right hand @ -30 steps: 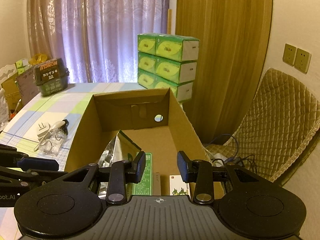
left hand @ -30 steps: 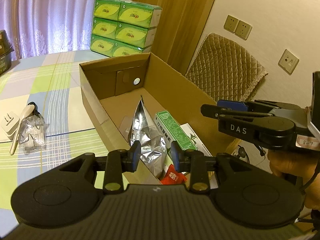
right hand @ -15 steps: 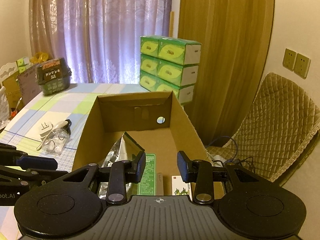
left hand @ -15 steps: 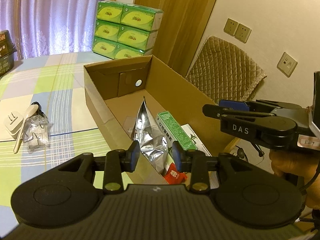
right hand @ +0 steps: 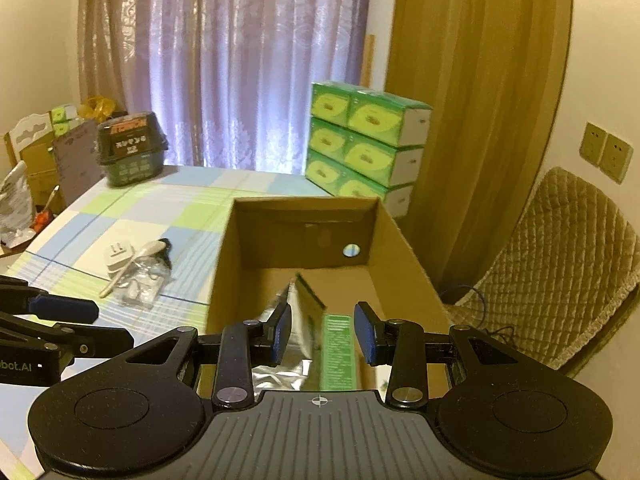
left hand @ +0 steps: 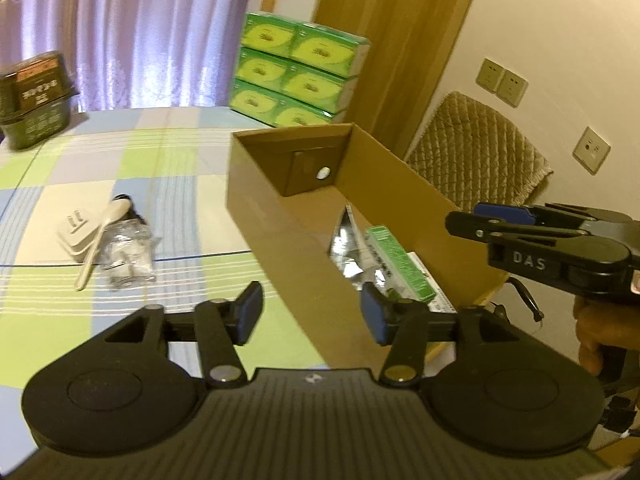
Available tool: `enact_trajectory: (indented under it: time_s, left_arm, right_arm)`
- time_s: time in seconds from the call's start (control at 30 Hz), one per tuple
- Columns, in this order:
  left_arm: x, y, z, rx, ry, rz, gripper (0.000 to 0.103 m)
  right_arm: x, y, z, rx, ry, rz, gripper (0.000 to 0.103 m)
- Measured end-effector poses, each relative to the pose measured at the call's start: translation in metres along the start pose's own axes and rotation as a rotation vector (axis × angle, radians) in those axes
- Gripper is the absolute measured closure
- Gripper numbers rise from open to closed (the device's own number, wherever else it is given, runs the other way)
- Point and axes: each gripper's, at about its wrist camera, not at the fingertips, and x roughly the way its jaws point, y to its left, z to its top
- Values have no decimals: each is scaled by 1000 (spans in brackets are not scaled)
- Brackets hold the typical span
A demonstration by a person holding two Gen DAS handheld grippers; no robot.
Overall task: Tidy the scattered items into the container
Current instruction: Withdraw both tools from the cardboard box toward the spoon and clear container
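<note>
Left gripper (left hand: 310, 312): jaws spread wide, nothing between the pads. A second ago the gap was narrower and the view looked down into the cardboard box (left hand: 280, 216); now the view has swung toward the tablecloth side of the box, and the box's near wall lies between the fingertips.

Right gripper (right hand: 322, 334): jaws apart, empty, held above the near end of the box, pointing along its length. Little change in a second.

Inside the box: silver foil pouch (left hand: 348, 248) standing tilted, green carton (left hand: 396, 264) just beside it on the chair side.

Outside the box, well apart from it on the curtain side: white plug adapter (left hand: 76, 232), pale spoon (left hand: 100, 240) lying across it, clear plastic packet (left hand: 128, 256) touching both.

Judgement: the box already holds some items; the opened left jaws and the swing suggest that cluster is next. The crinkly packet may slip.
</note>
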Motion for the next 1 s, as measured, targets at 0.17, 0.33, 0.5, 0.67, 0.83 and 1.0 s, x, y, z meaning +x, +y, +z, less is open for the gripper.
enact_trajectory:
  time_s: [0.17,0.33,0.5,0.67,0.83,1.0]
  left_arm:
    - [-18,36,-10,-2,-20,41,25]
    - [-33,88,-26,-38,-2,129,19]
    - [-45,134,-40,-70,8,212,9]
    - [-52,167,-48,-99,8,273,4]
    - [-53,188,-53,-114,18,298,2]
    - [-49,202,-55,-124,26,308,2]
  right_arm:
    - [-8,26,-1,-21,-38,20,8]
    - [-2,56,1,-54,-27,70,8]
    - [10,91,5,-91,-6,129,8]
    - [26,127,8,-113,59,168,8]
    - [41,159,9,-156,103,206,8]
    - [59,184,8,-188,147,229,8]
